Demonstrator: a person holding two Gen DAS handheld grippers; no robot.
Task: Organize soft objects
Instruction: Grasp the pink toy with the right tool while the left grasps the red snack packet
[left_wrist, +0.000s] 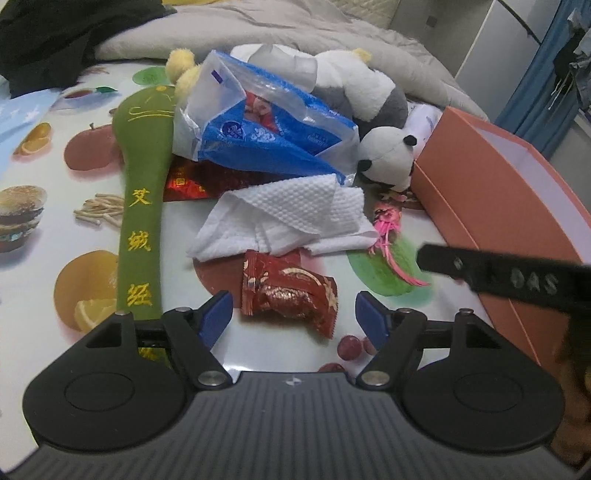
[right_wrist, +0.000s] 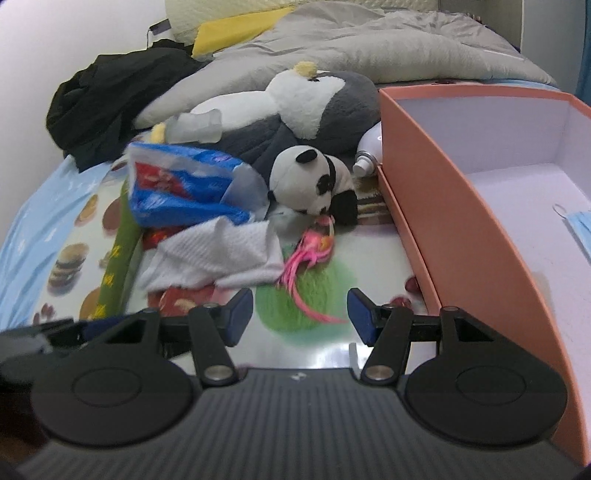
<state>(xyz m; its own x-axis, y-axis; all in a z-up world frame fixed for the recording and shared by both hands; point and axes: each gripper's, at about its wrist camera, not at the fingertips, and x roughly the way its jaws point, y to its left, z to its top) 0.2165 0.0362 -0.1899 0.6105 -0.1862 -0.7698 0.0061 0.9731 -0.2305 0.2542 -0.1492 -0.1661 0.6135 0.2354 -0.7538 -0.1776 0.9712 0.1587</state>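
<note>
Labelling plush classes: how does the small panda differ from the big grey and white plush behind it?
The panda plush is much smaller than the grey and white plush. The panda plush is black and white; the grey and white plush has a yellow tuft on its head. The panda plush lies nearer the orange box front, by the pink toy; the other lies against the grey duvet. Both are soft toys outside the box.

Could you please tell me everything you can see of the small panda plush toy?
The small panda plush is white with black ears, eye patches and limbs, and looks soft and fuzzy. It lies slumped on the patterned cloth, head toward the blue plastic bag, close to the orange box. The big grey-and-white plush lies right behind it, seemingly touching. A pink tasselled trinket sits at its front. Neither gripper touches it.
</note>
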